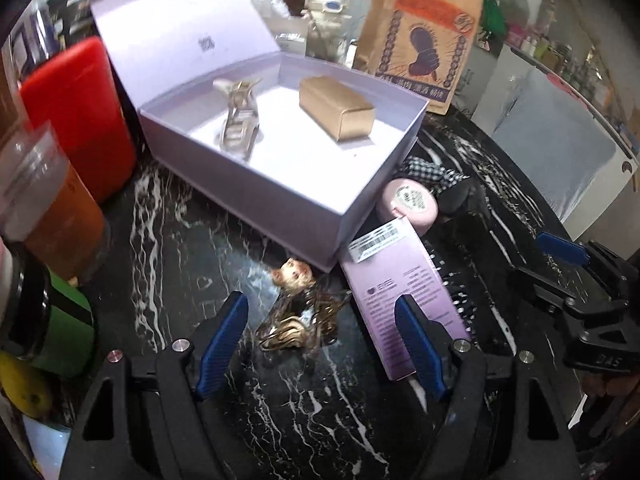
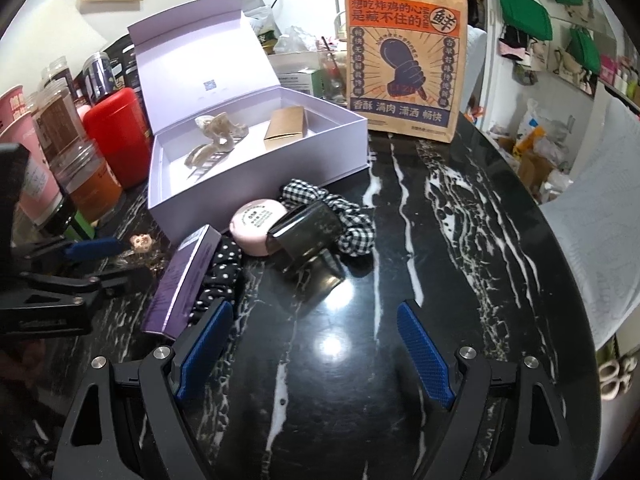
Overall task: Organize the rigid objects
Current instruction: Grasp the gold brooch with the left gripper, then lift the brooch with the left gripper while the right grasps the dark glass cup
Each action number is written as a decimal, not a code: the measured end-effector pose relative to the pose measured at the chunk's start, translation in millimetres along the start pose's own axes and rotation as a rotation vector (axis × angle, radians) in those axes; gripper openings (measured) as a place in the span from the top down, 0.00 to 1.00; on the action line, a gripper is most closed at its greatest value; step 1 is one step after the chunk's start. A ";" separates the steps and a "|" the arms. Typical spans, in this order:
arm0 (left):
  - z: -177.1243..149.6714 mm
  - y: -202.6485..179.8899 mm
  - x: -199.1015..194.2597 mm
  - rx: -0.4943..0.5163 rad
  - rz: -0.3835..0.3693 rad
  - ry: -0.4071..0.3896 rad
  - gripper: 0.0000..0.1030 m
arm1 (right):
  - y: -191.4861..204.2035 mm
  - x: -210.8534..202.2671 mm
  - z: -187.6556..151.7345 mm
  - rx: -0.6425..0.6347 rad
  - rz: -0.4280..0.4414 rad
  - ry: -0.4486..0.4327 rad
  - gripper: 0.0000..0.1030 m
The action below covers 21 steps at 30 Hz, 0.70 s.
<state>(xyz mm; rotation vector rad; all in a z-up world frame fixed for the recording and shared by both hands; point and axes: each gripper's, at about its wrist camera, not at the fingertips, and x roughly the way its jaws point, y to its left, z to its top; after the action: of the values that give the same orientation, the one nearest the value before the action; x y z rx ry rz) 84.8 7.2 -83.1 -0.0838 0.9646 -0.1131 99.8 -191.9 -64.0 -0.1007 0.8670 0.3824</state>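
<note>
An open lilac box (image 1: 256,196) (image 2: 224,192) on the black marble table holds a beige hair claw (image 1: 238,120) (image 2: 218,136) and a gold block (image 1: 338,108) (image 2: 286,124). My left gripper (image 1: 320,340) is open low over the table, its fingers either side of a gold wire hair clip with a small flower (image 1: 298,308) (image 2: 142,244). A purple carton (image 1: 404,300) (image 2: 184,284) lies by its right finger. My right gripper (image 2: 314,344) is open and empty above bare table, short of a dark clear case (image 2: 308,236) and a pink round tin (image 1: 408,202) (image 2: 258,226).
A checked scrunchie (image 2: 352,220) and a dotted scrunchie (image 2: 218,280) lie among the items. A red canister (image 1: 80,112) (image 2: 118,132), jars (image 2: 90,180) and cups stand at the left. A brown paper bag (image 1: 420,36) (image 2: 404,56) stands behind the box. The table edge curves at right.
</note>
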 end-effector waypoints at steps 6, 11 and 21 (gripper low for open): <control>-4.8 7.9 13.2 -0.015 0.002 0.040 0.49 | 3.6 2.6 1.2 -0.015 -0.011 -0.002 0.17; -3.7 3.1 15.8 0.025 0.012 0.040 0.50 | 0.2 6.9 6.2 -0.002 -0.011 -0.013 0.17; -0.2 4.2 16.2 0.024 -0.016 0.038 0.65 | -1.0 25.2 28.4 0.007 0.057 -0.034 0.22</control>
<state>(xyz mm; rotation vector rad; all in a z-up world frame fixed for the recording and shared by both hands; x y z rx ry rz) 94.0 9.2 -96.9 -0.0672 1.0001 -0.1416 135.5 -178.8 -64.9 -0.0636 0.8387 0.4330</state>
